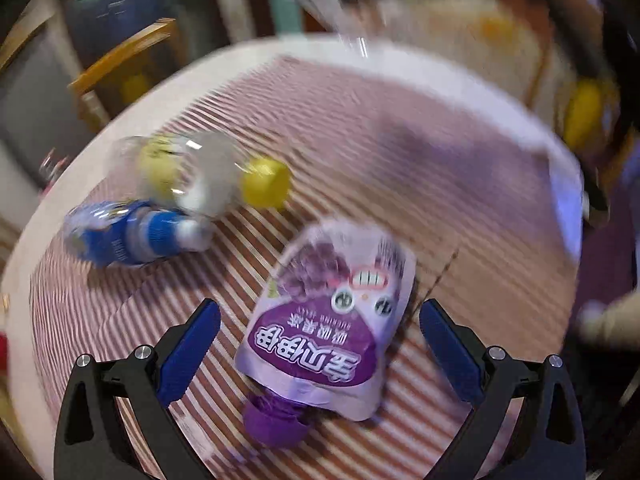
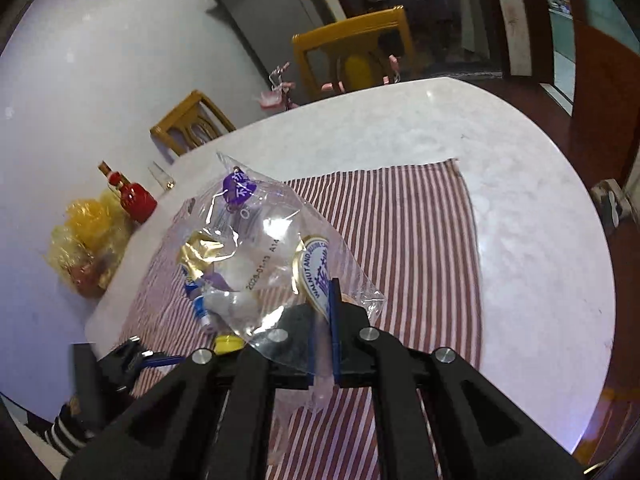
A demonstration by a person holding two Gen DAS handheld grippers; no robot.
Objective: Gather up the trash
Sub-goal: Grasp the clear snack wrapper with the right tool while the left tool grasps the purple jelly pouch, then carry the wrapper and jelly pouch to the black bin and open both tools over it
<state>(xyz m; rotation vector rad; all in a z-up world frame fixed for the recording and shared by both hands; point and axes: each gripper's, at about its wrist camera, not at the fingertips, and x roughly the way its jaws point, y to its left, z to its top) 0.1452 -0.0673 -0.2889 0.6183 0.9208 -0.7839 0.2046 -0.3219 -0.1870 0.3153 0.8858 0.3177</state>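
A purple jelly pouch (image 1: 320, 320) with a purple cap lies on the striped cloth (image 1: 400, 160), cap towards the camera. My left gripper (image 1: 319, 308) hangs just above it, open, its blue pads on either side of the pouch and not touching it. Further left lie a clear bottle with a yellow cap (image 1: 192, 172) and a blue-labelled bottle (image 1: 128, 232). My right gripper (image 2: 334, 286) is shut on a crumpled clear plastic wrapper (image 2: 260, 240), holding it up over the cloth (image 2: 420, 240). The left gripper's blue finger (image 2: 160, 360) shows at lower left.
The cloth covers part of a round white marble table (image 2: 520, 220). At its left edge stand a red bottle (image 2: 136, 196) and yellow bags (image 2: 88, 236). Yellow wooden chairs (image 2: 352, 60) stand behind the table. A person's striped sleeve (image 2: 64, 428) is at the lower left.
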